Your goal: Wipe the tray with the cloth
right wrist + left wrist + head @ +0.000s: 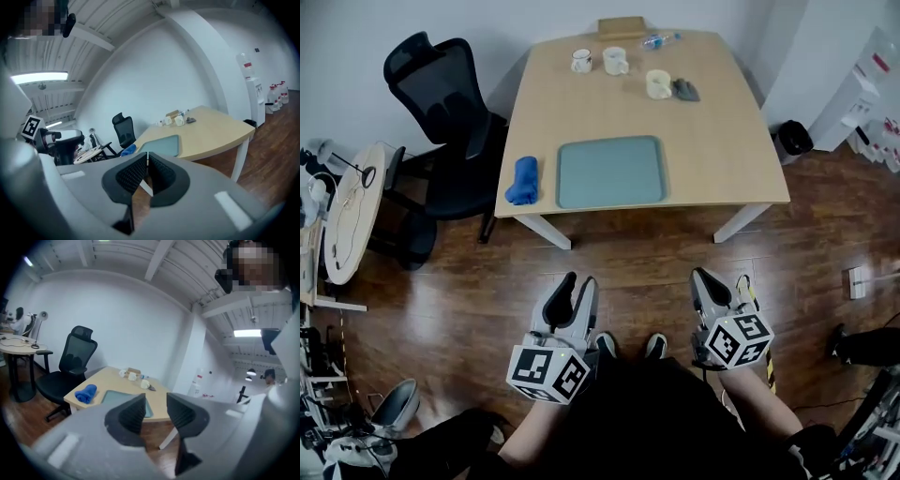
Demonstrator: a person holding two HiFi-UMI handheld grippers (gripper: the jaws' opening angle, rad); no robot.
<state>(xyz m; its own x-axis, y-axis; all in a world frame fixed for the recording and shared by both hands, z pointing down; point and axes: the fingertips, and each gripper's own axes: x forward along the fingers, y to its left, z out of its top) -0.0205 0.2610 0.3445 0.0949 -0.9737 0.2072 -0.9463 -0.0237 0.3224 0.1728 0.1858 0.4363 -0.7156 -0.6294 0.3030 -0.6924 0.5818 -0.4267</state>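
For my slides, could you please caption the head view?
Left gripper and right gripper held short of the table; blue cloth lies beside the green tray.

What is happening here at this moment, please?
A person stands back from the table with a gripper in each hand, and neither gripper holds anything. The left gripper has its jaws apart and empty; the right gripper has its jaws together. The blue cloth lies on the table beside the tray, untouched. Wiping has not yet begun.
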